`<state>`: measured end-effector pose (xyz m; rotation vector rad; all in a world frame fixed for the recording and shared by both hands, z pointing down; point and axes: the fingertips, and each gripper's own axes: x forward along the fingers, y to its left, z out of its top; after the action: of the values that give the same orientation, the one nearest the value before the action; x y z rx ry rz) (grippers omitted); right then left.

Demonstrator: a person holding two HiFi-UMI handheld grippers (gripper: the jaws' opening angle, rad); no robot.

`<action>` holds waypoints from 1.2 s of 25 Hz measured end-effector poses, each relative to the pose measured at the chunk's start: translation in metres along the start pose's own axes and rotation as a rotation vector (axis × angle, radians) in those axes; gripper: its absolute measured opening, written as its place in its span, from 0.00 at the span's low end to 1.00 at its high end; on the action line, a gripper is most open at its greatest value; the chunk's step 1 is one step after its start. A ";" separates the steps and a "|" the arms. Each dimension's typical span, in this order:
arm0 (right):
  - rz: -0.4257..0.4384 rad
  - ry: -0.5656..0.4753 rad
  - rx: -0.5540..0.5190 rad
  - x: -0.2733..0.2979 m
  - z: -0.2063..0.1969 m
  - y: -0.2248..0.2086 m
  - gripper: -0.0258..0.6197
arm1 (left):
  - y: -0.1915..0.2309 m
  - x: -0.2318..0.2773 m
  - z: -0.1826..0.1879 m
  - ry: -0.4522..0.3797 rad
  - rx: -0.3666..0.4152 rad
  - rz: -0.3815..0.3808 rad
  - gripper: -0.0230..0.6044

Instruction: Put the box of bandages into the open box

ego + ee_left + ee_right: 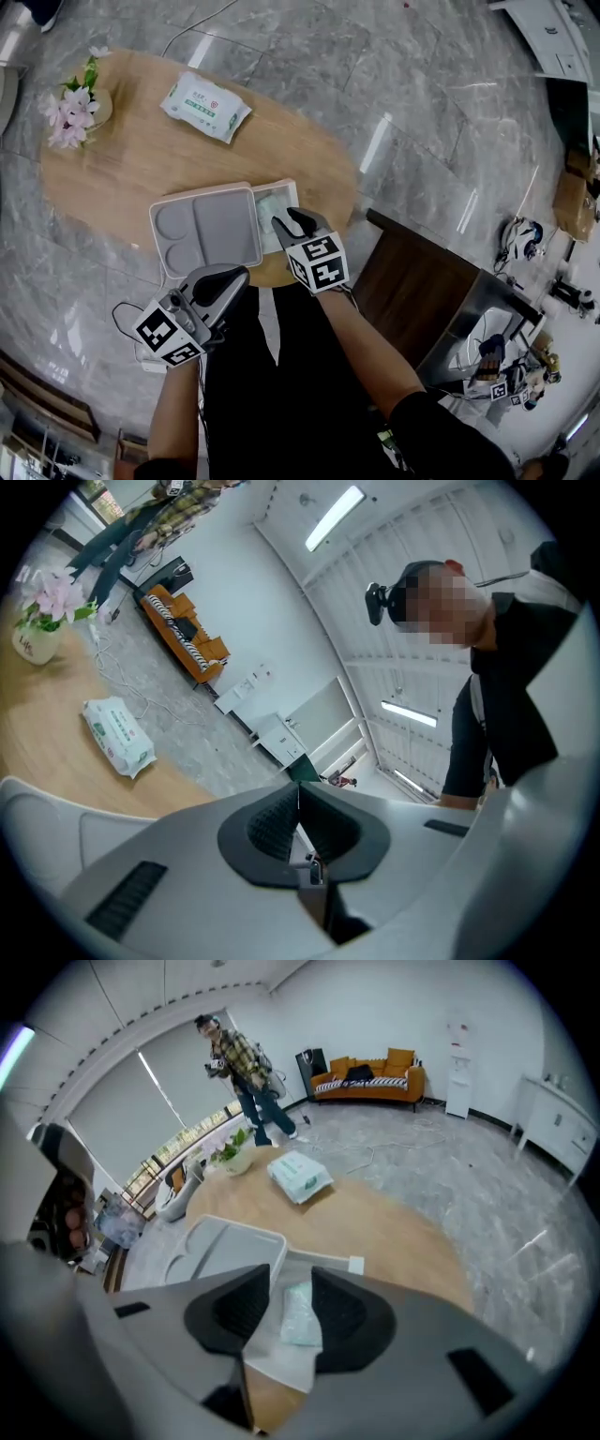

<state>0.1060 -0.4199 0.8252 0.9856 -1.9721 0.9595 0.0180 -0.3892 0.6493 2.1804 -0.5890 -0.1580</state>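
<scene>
— So, where do we have the bandages (300,1316)?
— Inside the box (277,186), flat on its white floor. Our right gripper view shows them as a pale packet in the gap between our jaws, but lower down, with neither pad pressing on them.
— And the right claw (292,225) itself?
— We hold it just above the box, tilted down toward it. Its jaws stand wide apart and grip nothing.
— What about the left claw (225,281)?
— We keep that one on the near side of the box, closer to our body, by the table edge. In its own view the left claw (298,799) has its jaws pressed together with nothing between them, and it looks out across the room, not at the box.
— How does the box lie?
— Open. Its grey lid (211,230) is folded out flat to the left of the box and joins it along one side. We see moulded hollows inside the lid: two round ones and one large squarish one.
— What does the box rest on?
— It sits near our edge of an oval wooden table (141,169).
— Anything else around the box?
— Beyond the box, well apart from it, lies a pack of wipes (204,106). Farther from the box again, beyond it and off to its left, stand pink flowers (70,108) in a small vase. Neither touches the box.
</scene>
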 end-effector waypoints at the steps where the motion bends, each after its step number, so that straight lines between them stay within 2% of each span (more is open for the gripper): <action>1: 0.004 -0.033 0.005 -0.013 0.011 0.004 0.27 | -0.006 -0.002 0.009 0.002 0.015 -0.007 0.06; 3: 0.012 -0.094 0.008 -0.042 0.034 0.016 0.27 | -0.020 -0.009 0.028 0.010 0.046 -0.019 0.06; 11: 0.035 -0.442 0.010 -0.197 0.155 0.068 0.09 | -0.099 -0.019 0.125 0.004 0.202 -0.127 0.06; 14: 0.034 -0.558 -0.021 -0.254 0.192 0.083 0.07 | -0.129 -0.019 0.159 0.003 0.264 -0.175 0.06; 16: 0.064 -0.621 -0.050 -0.295 0.208 0.096 0.06 | -0.153 -0.018 0.175 0.001 0.288 -0.208 0.06; 22: 0.202 -0.807 -0.230 -0.415 0.224 0.154 0.06 | -0.234 -0.023 0.201 -0.007 0.364 -0.277 0.06; 27: 0.265 -0.994 -0.378 -0.504 0.193 0.201 0.06 | -0.293 -0.042 0.183 -0.024 0.458 -0.301 0.06; 30: 0.299 -1.089 -0.417 -0.551 0.163 0.218 0.06 | -0.332 -0.056 0.173 -0.057 0.510 -0.297 0.06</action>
<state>0.1235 -0.2900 0.2250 1.0791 -3.1035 0.0385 0.0333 -0.3109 0.2790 2.7634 -0.3558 -0.2491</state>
